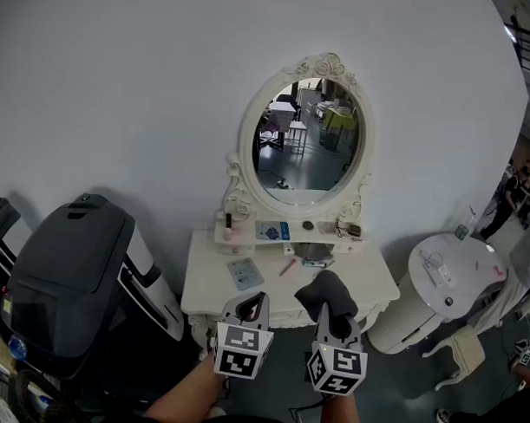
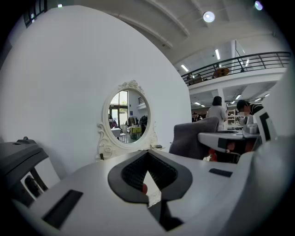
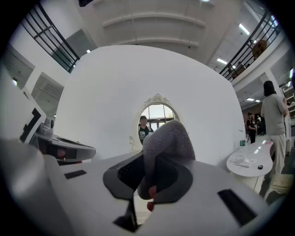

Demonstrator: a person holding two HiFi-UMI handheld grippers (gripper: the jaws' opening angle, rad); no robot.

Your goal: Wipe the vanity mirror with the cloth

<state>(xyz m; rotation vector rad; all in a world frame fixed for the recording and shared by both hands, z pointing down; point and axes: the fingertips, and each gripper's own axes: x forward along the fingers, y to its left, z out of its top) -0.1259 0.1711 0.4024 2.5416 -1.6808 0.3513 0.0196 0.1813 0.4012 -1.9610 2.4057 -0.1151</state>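
An oval vanity mirror in an ornate white frame stands on a white dressing table against the white wall. It shows small in the left gripper view and the right gripper view. My right gripper is shut on a dark grey cloth, held over the table's front edge; the cloth bunches up between the jaws and hides part of the mirror. My left gripper hovers beside it, shut, with nothing in it.
Small items lie on the table: a pink bottle, a blue card, a leaflet, a pen. A black-and-white machine stands at the left, a round white table at the right.
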